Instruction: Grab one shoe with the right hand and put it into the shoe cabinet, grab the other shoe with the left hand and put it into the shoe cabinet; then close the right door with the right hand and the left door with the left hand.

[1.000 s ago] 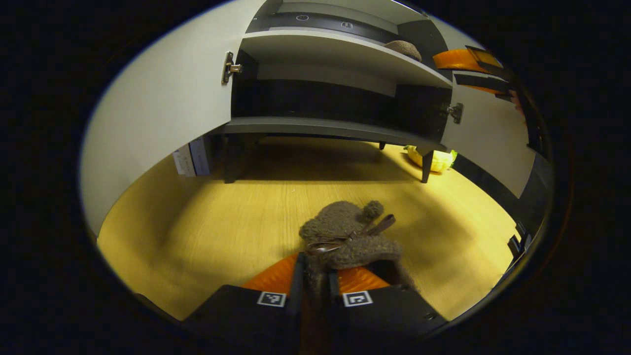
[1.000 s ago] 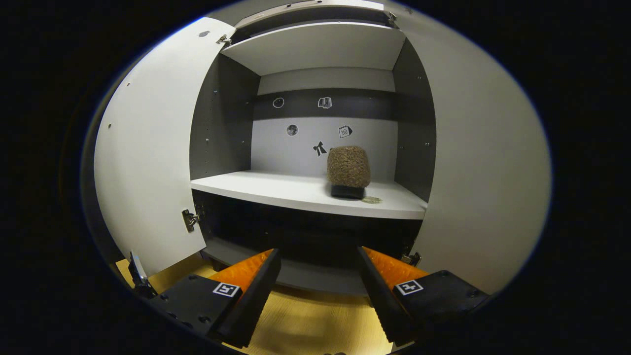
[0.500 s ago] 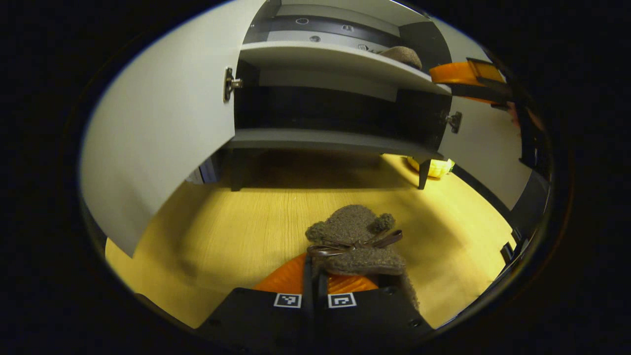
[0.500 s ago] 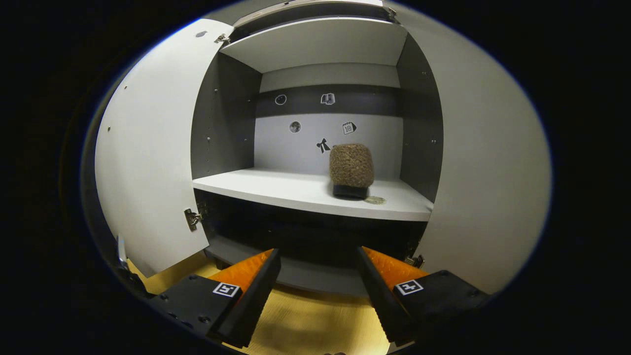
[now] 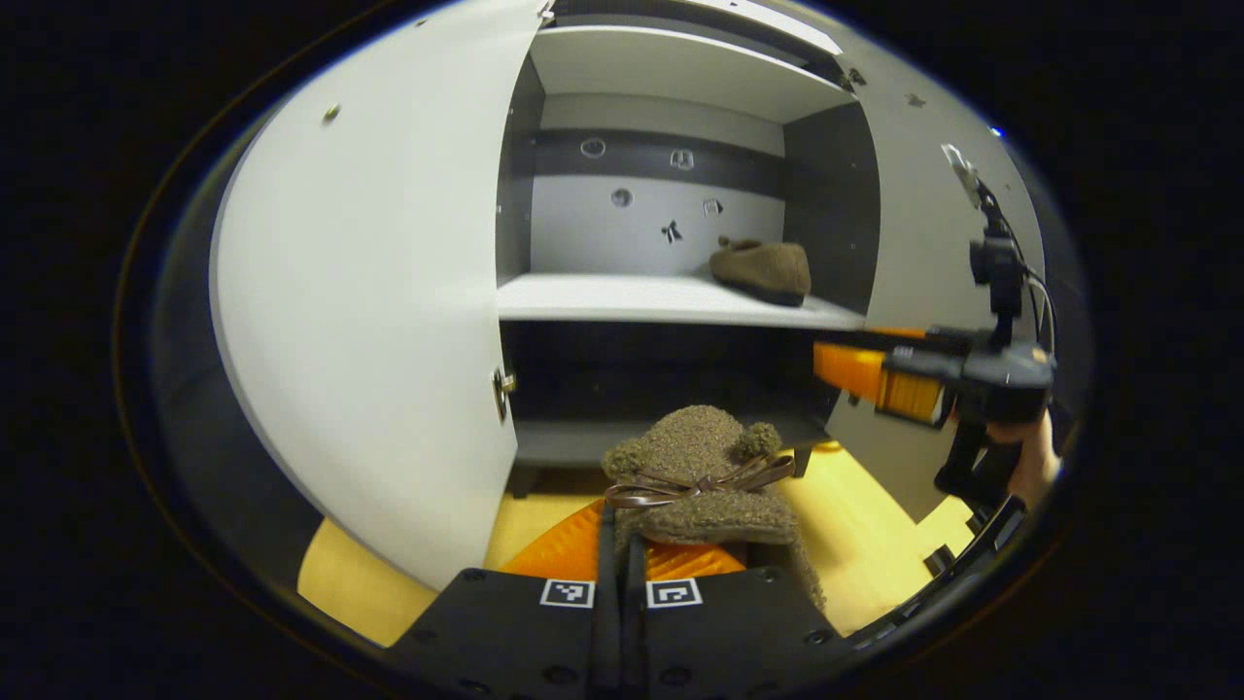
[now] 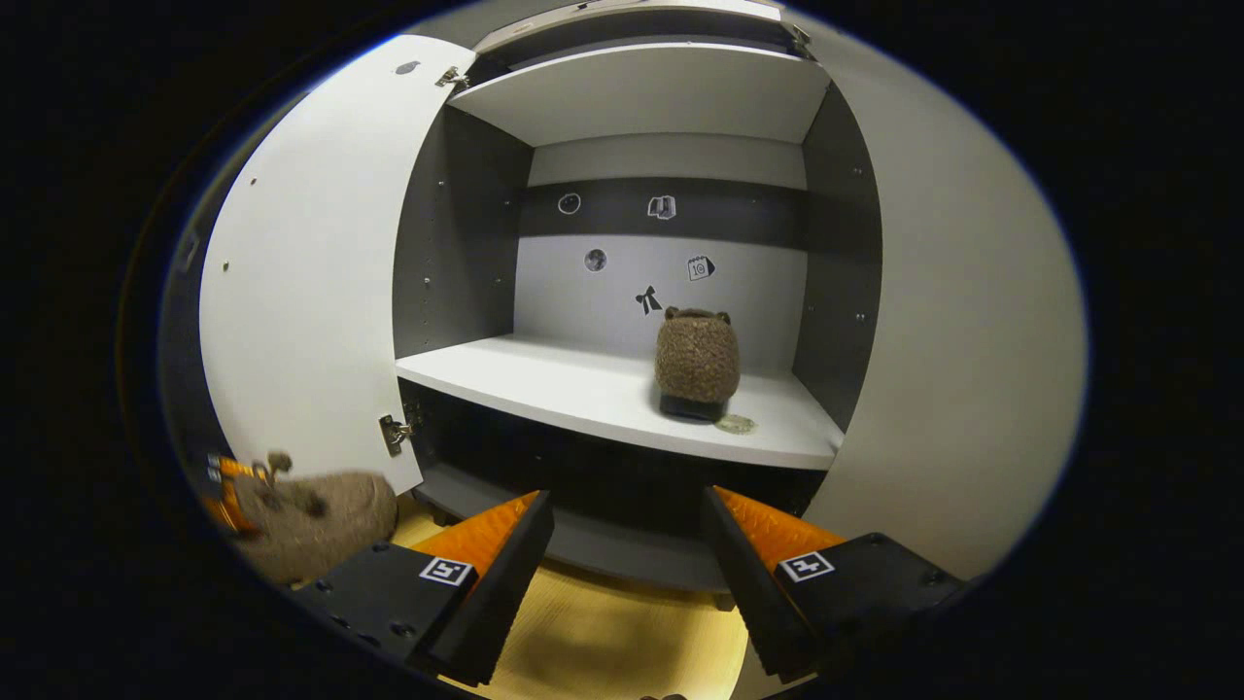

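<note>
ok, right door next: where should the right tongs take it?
The right door stands swung open, a flat thin panel hinged along its far edge, with no handle in sight. It is probably best to pinch its free vertical edge, straddling the panel, and to come in from the front with the open right tongs.

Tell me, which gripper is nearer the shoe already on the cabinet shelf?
Probably the right. The right gripper hangs open in front of the cabinet, facing the shelved shoe. The left gripper sits farther back and lower, fingers closed on the other shoe.
</note>
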Available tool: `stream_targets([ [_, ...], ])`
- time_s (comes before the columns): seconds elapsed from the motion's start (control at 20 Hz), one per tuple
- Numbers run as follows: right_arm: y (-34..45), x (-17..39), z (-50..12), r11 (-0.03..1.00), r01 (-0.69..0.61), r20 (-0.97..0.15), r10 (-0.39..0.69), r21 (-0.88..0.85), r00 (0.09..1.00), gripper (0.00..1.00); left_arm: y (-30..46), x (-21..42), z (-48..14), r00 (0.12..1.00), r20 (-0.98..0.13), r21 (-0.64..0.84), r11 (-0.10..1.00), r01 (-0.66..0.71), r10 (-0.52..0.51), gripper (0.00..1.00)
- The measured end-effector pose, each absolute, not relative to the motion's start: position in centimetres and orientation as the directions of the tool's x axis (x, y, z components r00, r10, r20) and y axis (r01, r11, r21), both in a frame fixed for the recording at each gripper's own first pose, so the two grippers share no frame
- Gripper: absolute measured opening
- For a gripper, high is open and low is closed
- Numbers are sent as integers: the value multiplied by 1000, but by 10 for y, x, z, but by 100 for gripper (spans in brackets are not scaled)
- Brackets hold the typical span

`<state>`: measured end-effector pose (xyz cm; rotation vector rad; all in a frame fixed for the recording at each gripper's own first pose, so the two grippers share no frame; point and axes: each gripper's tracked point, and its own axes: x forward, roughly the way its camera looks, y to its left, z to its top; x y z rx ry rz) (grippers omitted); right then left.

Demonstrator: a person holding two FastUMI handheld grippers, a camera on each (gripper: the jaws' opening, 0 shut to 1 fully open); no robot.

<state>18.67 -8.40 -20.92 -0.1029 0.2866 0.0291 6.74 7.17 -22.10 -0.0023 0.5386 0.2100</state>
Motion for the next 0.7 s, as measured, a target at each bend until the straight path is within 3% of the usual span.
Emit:
stream_targets([
  [0.35, -75, 194, -189, 996, -79, -265, 64, -45, 962, 98, 91, 189, -95, 924, -318, 109, 977, -184, 210, 5],
  [0.7, -67, 204, -199, 987, -152, -300, 129, -54, 945, 98, 119, 314, -83, 932, -309, 117, 980, -159, 188, 5],
])
